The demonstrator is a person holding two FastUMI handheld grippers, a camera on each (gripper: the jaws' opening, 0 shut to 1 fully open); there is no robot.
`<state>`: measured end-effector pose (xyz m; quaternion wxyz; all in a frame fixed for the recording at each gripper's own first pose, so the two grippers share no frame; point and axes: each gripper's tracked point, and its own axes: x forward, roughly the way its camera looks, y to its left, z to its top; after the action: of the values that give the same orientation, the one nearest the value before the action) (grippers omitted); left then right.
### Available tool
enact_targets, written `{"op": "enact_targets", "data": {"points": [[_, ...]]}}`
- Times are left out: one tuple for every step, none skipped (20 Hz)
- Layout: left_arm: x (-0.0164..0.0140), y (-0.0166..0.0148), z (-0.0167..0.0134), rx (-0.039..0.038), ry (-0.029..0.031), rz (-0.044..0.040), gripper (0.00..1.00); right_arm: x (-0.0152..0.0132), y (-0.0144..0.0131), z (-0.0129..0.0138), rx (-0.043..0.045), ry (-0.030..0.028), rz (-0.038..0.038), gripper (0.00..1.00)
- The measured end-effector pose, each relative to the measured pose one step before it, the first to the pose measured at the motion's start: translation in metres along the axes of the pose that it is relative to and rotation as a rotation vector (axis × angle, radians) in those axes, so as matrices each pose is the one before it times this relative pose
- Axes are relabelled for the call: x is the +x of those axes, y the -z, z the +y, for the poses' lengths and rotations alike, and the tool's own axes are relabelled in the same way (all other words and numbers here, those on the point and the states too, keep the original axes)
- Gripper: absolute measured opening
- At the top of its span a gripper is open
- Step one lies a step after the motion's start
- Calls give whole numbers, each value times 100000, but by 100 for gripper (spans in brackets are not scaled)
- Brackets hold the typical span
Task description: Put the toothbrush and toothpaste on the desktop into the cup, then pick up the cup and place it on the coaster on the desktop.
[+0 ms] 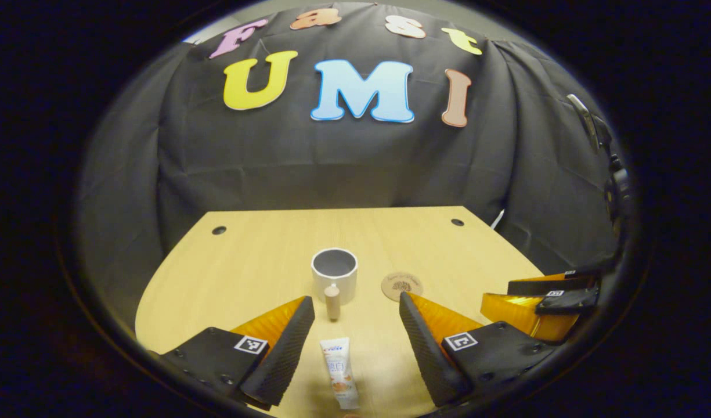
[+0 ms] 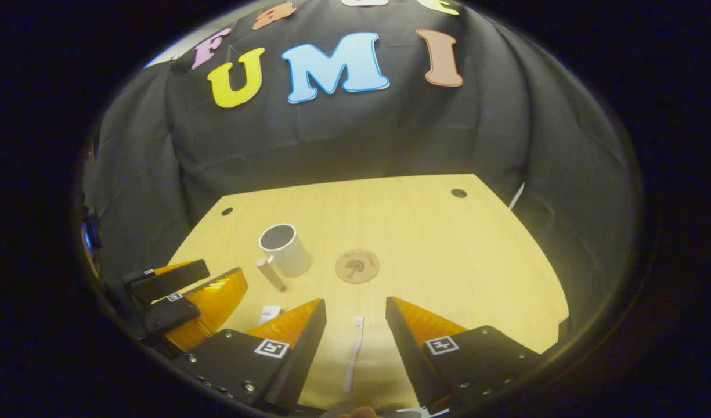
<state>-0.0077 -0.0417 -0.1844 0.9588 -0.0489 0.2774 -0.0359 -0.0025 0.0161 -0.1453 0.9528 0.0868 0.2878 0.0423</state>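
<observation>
Both tools gape wide: left tool [image 1: 355,348] straddles toothpaste tube [image 1: 340,371], right tool [image 2: 355,342] straddles toothbrush [image 2: 353,354]; either may slip, being slim and flat on the counter [image 2: 448,244] near the cup [image 2: 284,249].

The left gripper [image 1: 355,325] hovers over the near edge of the counter [image 1: 262,255] with its two fingers [image 1: 285,348] spread wide, angled inward toward each other at the tips and pressing on nothing. The right gripper [image 2: 355,325] hangs at much the same height over the near edge, its fingers [image 2: 300,348] likewise held well apart and empty. In the left gripper view the right gripper [image 1: 541,302] shows toward the counter's right edge, seemingly open, though the view is poor there. In the right gripper view the left gripper [image 2: 181,296] shows by the counter's left edge, fingers parted.
</observation>
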Motion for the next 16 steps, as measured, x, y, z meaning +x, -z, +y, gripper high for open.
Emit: {"op": "enact_targets", "data": {"points": [[276,611,-148,-1091,581,2699,96,390,224,75,4,486,2047,71],[335,764,-49,-880,407,2895,95,243,167,134,-351,164,2136,72],[387,683,60,-598,145,2876,95,407,619,124,-518,219,2227,72],[510,637,45,-256,203,3107,95,324,391,76,-563,-322,2303,72],[483,681,71,-49,48,3060,96,218,352,230,-526,-372,2084,72],[590,1070,40,-220,-16,3823,96,312,399,244,-539,-444,2571,72],[171,654,82,-250,-151,2544,96,176,221,252,-207,-510,2000,72],[32,783,113,27,-150,2291,95,329,546,176,15,-500,1925,72],[106,577,117,631,-510,2570,95,399,261,168,34,-601,2079,72],[376,665,243,551,-619,2367,96,583,396,268,138,-533,2070,72],[235,497,141,193,-99,2125,96,370,214,173,122,-477,2175,72],[186,469,104,-401,22,2180,96,310,223,286,251,-458,2171,72],[239,412,100,-710,-61,2403,96,255,83,278,374,-363,2415,72],[330,609,250,-1055,-311,2662,95,219,676,118,562,-476,2472,72],[277,605,358,-1056,-586,3194,96,228,319,114,589,-529,2386,72],[455,661,573,-1002,-1404,3386,96,529,493,80,512,-590,2245,72]]}}
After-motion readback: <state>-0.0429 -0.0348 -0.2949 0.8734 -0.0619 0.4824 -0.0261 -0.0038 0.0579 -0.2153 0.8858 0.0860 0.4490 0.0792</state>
